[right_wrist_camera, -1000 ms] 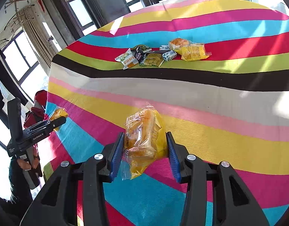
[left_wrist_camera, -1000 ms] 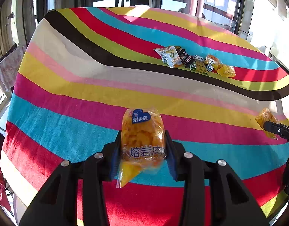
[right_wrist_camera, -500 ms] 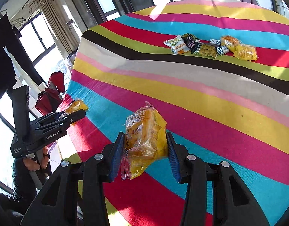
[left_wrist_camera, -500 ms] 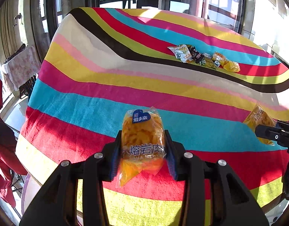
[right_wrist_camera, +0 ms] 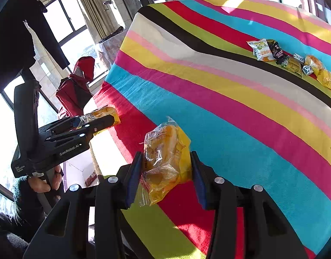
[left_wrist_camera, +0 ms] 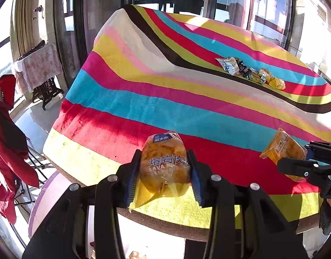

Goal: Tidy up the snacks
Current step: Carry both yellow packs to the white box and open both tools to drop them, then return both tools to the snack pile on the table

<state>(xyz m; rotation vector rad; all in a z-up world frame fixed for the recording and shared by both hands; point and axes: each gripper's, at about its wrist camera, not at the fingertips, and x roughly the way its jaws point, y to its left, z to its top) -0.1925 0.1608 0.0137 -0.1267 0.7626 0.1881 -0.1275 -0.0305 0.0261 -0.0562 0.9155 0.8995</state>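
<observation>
Striped cloth [left_wrist_camera: 187, 112] in bands of red, blue, pink, yellow, white and black covers a table and fills most of both views. At bottom centre of the left wrist view, the left gripper [left_wrist_camera: 164, 172] is closed on a clear-wrapped orange pastry [left_wrist_camera: 165, 164] with a blue label at its top; the blue pads press both sides of the packet, which hangs over the red and yellow-green bands near the table's near edge. At the right edge of that view the right gripper [left_wrist_camera: 303, 164] shows from the side, holding a bun pack [left_wrist_camera: 283, 146] over the red band.

In the right wrist view the right gripper [right_wrist_camera: 166, 172] sits at bottom centre, its pads clamped on the crinkled yellow bun pack [right_wrist_camera: 165, 159] above the red band. At left centre of this view the left gripper [right_wrist_camera: 100, 123] appears side-on with the pastry [right_wrist_camera: 105, 112] pinched at its tip, held by a hand [right_wrist_camera: 44, 183] at lower left.

A snack pile [left_wrist_camera: 249, 73] lies in a row on the far bands, upper right of the left view, well apart from both grippers; it sits at the right edge of the right view too [right_wrist_camera: 293, 62]. A red garment [left_wrist_camera: 5, 146] hangs at the left edge.
</observation>
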